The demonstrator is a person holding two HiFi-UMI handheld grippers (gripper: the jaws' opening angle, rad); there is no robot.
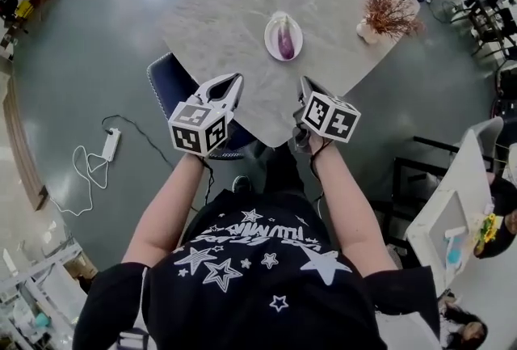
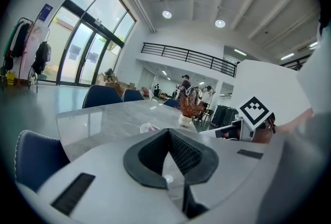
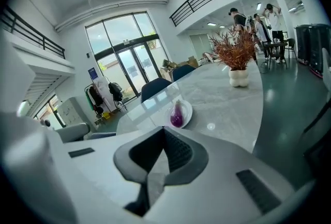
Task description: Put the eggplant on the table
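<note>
ok so on the far left there's a white power strip (image 1: 111, 144) with its cord lying on the floor, and a blue chair (image 1: 168, 80) tucked in at the near edge of the grey marble table (image 1: 226, 9). The left gripper (image 1: 235, 80) hovers right over that near edge, claw pressed together at the tips with nothing in it; its own view shows the same thing, pads meeting and empty. Past it, about mid-table, the eggplant (image 1: 286, 41) is lying on a small white plate (image 1: 273, 31), well apart from both grippers, so not on the bare tabletop. The right gripper (image 1: 302, 82) sits just beside the left one, also over the near edge, jaws closed up tight on nothing. Far right corner of the table has a little white vase of reddish dried branches (image 1: 386, 10).
</note>
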